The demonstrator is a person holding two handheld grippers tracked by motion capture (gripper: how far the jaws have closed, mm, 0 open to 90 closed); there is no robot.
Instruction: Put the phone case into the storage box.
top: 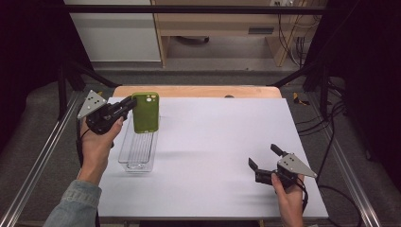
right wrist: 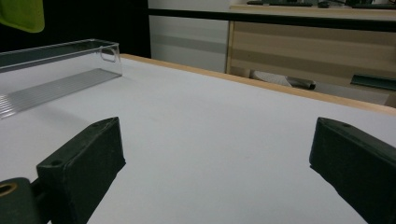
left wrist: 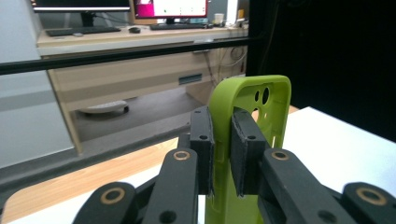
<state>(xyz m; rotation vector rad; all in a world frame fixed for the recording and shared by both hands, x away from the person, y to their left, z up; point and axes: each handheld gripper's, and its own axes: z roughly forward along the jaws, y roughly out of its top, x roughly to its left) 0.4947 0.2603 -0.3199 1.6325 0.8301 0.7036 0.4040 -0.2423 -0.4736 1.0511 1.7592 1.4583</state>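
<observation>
Over the clear bin [top: 138,152] at the left, the left gripper [top: 128,105], clamped on the green phone case [top: 145,112], should lower it squarely between the walls, while the right gripper [top: 265,157] rests wide-jawed near right.

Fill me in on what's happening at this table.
A person works with a hand-held gripper in each hand. The left hand-held gripper is shut on the edge of a green phone case, holding it upright above the far end of a clear plastic bin. The right hand-held gripper sits open and empty over the white tabletop.
</observation>
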